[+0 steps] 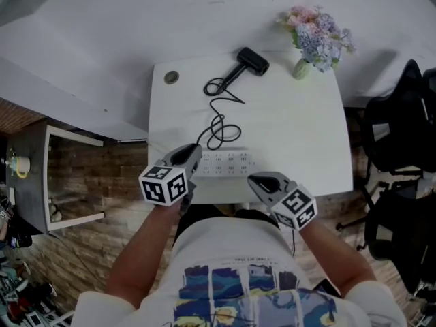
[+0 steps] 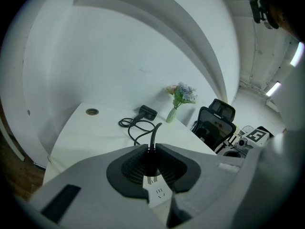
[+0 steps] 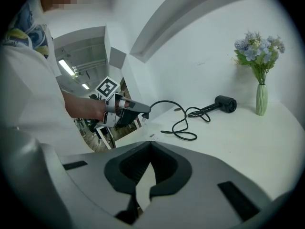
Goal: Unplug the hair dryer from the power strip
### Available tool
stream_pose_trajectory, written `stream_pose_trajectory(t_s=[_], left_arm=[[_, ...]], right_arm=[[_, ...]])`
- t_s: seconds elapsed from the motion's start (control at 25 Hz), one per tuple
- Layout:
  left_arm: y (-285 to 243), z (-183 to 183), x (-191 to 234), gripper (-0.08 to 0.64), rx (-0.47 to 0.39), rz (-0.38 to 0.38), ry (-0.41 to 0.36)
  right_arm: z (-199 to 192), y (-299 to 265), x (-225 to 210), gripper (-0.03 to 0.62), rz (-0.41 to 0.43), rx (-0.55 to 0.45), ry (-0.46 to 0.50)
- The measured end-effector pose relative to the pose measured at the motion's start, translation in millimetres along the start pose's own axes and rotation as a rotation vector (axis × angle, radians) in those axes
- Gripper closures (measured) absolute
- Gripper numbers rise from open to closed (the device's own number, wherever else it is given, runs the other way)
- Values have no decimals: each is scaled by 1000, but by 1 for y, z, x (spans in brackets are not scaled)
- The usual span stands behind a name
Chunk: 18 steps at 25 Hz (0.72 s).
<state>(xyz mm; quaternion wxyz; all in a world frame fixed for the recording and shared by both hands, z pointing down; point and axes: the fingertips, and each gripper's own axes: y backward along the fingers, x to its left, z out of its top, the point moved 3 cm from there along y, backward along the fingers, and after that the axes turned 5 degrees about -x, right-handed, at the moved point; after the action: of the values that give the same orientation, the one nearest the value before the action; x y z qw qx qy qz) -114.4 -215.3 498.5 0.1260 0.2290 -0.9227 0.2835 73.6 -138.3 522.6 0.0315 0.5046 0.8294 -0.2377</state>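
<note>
a white tabletop [image 1: 293, 128] is seen from above, with its near edge against the person's body. at the far left corner a round cable hole [image 1: 171, 77] is set into the surface. at the near edge, left of centre, the left gripper [image 1: 193, 157] is held just above the surface. its tongs are pinched on a black plug [image 2: 151, 162], and the plug's two metal prongs are bared. the plug is clear of the sockets and is held just above the left end of a white power strip [image 1: 228, 163]. the strip lies flat along the near edge, between the two grippers. from the plug a black cord [image 1: 221, 125] is looped across the middle of the tabletop toward the far edge. there the cord is joined to a black hair dryer [image 1: 252, 60], which is laid on its side near the middle of the far edge. right of the strip, at the near edge, the right gripper [image 1: 257, 180] is held with the tips of its tongs pressed together and nothing between them. at the far right corner a pale green vase of pink and blue flowers [image 1: 317, 36] stands upright. beyond the right edge, black office chairs [image 1: 402, 128] are seen on the floor.
</note>
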Motion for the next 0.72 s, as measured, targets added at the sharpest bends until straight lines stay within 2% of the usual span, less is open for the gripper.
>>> stream_pose_trajectory(t_s=[0.24, 0.72], left_arm=[[0, 1, -3, 512, -4, -2, 0], [-3, 1, -10, 512, -3, -18, 19]], right_arm=[[5, 2, 10, 592, 4, -20, -28], [8, 9, 14, 592, 4, -38, -26]])
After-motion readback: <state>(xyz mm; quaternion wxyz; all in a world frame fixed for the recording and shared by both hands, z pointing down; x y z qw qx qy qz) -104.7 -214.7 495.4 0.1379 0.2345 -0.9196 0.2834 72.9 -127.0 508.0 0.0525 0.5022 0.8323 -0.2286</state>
